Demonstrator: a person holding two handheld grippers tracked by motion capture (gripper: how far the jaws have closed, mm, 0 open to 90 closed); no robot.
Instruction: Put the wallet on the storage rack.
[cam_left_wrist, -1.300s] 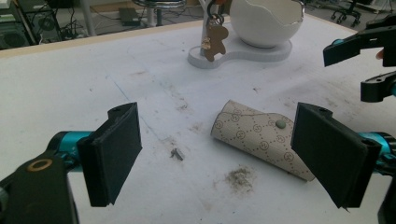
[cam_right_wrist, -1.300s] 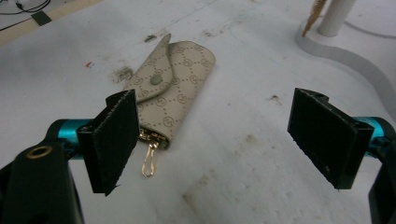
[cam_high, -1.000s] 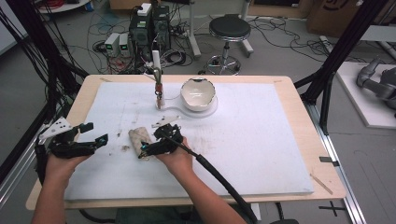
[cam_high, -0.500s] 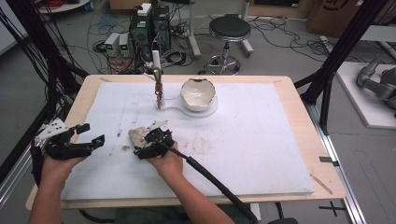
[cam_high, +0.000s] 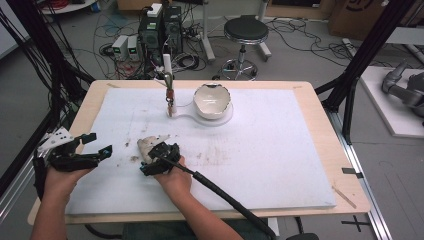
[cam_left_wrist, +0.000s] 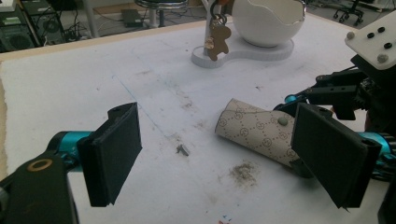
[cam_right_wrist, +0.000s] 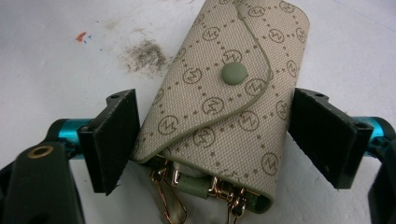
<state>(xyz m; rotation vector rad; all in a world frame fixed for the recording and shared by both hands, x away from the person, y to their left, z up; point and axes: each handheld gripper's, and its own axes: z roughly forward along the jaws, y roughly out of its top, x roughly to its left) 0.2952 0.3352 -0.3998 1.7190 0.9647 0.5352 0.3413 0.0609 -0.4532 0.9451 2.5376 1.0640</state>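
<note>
A beige monogram key pouch (cam_right_wrist: 224, 107) lies on the white mat (cam_high: 280, 150) toward the table's front left, flap snapped shut, gold key hooks showing at its open end. The right gripper (cam_high: 159, 159) straddles it, jaws spread to either side, not clamped. The left gripper (cam_high: 75, 155) sits released near the mat's left edge. A cracked-egg-shaped white bowl (cam_high: 212, 100) stands near the far edge.
</note>
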